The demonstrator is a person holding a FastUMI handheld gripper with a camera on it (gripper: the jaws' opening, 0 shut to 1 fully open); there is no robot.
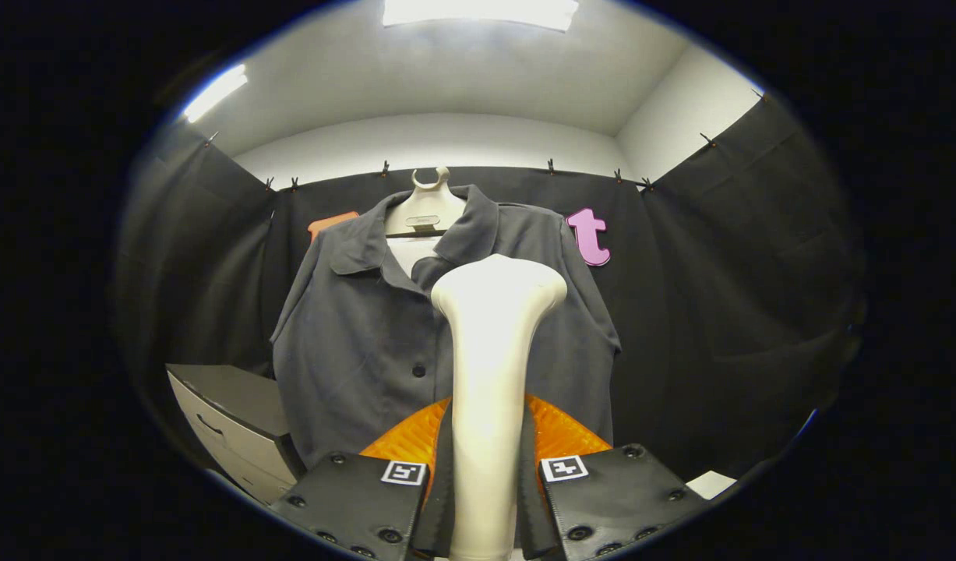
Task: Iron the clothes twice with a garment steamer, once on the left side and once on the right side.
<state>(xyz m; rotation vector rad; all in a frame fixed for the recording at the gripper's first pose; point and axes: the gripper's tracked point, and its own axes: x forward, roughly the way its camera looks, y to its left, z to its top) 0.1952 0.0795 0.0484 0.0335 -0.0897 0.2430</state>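
Before the hanging shirt [361, 343], the gripper [484, 483] fingers clamp narrowly on the steamer [489, 351] handle.

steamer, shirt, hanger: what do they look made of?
Steamer, clamped between the gripper fingers: likely plastic, cream, smooth with a soft sheen and moulded curves. Shirt: woven fabric, matte dark grey, soft folds and creases, small dark buttons. Hanger: probably plastic, pale, smooth; hard to be sure from here.

no readable text; the hanger [425, 214] plate is too small.
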